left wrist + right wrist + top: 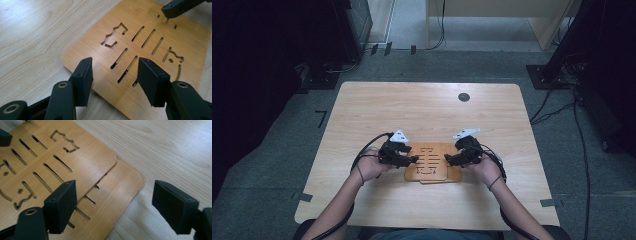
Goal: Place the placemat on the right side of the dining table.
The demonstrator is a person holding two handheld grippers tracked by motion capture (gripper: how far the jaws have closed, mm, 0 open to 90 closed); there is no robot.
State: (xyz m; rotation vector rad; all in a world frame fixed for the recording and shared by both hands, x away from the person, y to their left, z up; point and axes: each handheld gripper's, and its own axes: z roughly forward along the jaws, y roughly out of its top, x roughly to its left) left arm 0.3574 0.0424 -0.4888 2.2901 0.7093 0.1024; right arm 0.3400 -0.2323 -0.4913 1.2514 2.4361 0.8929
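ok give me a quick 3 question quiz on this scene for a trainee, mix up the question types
1. True or false: the left gripper is clamped shut on the top wooden board.
2. How many slotted boards are stacked on the table, going by the right gripper view?
A. one
B. two
C. four
3. Fill in: the right gripper hovers with its jaws ____ over the stack's corner.

Key
1. False: its jaws are apart, above the board.
2. B: a lower board pokes out beneath the top one.
3. open
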